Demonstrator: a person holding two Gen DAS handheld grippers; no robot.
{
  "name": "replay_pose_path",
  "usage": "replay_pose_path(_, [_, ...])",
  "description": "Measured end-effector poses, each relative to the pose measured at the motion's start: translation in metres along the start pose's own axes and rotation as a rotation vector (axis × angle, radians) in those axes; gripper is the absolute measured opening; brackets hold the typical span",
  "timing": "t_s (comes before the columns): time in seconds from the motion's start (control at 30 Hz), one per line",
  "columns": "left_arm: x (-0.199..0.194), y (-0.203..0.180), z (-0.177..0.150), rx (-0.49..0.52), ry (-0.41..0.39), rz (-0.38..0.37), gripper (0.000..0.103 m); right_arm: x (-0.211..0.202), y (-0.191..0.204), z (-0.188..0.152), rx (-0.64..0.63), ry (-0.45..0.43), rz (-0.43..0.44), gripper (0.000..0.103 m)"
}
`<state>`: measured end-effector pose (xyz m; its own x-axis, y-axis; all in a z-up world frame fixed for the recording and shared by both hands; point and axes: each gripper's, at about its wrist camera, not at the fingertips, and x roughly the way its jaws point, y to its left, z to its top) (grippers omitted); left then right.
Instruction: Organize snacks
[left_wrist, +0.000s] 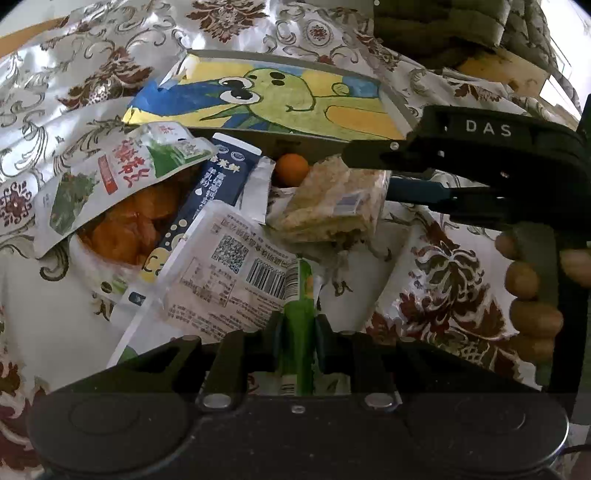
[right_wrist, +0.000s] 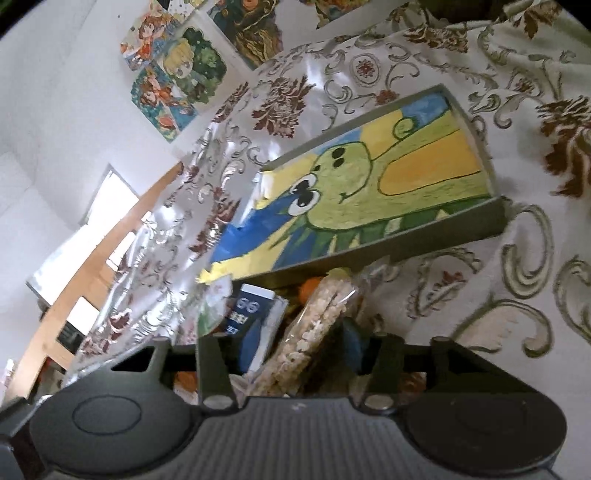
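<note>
My left gripper (left_wrist: 297, 325) is shut on a slim green stick packet (left_wrist: 300, 284) that stands up between its fingers at the near edge of a snack pile. My right gripper (left_wrist: 369, 173) (right_wrist: 295, 350) comes in from the right and is shut on a clear-wrapped puffed-rice bar (left_wrist: 328, 203) (right_wrist: 314, 325). The pile holds a white-and-green bag with red lettering (left_wrist: 122, 173), orange snacks (left_wrist: 125, 225), a dark blue stick pack (left_wrist: 218, 184) (right_wrist: 251, 314), a white barcode packet (left_wrist: 229, 266) and a small orange (left_wrist: 291, 170). Behind it lies a shallow grey box (left_wrist: 280, 135) (right_wrist: 436, 240) with a green cartoon creature drawn inside.
A glossy floral tablecloth (left_wrist: 443, 280) (right_wrist: 517, 295) covers the table. A person's hand (left_wrist: 528, 288) holds the right gripper's handle. Cartoon pictures (right_wrist: 173, 74) hang on the white wall. A wooden edge (right_wrist: 92, 273) runs along the left, and dark bulky items (left_wrist: 443, 29) sit far right.
</note>
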<state>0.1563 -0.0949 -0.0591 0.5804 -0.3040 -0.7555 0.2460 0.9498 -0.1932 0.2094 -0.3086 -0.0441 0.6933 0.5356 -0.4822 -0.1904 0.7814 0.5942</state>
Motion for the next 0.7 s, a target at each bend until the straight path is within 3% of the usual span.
replay_pose_path(0.27, [0.003, 0.000, 0.001, 0.010, 0.005, 0.000, 0.020, 0.014, 0.001, 0.002, -0.022, 0.010, -0.053, 0.057])
replay_pose_path(0.33, [0.003, -0.001, 0.001, 0.013, 0.004, -0.003, 0.019, 0.016, -0.002, 0.002, -0.009, 0.019, -0.064, 0.046])
replay_pose_path(0.43, [0.001, 0.001, 0.001, 0.003, -0.004, -0.011, 0.018, 0.018, -0.007, 0.001, 0.020, 0.031, -0.068, 0.040])
replay_pose_path(0.7, [-0.016, 0.013, -0.001, -0.114, -0.062, -0.007, 0.018, 0.000, -0.008, 0.010, 0.048, 0.002, -0.094, 0.030])
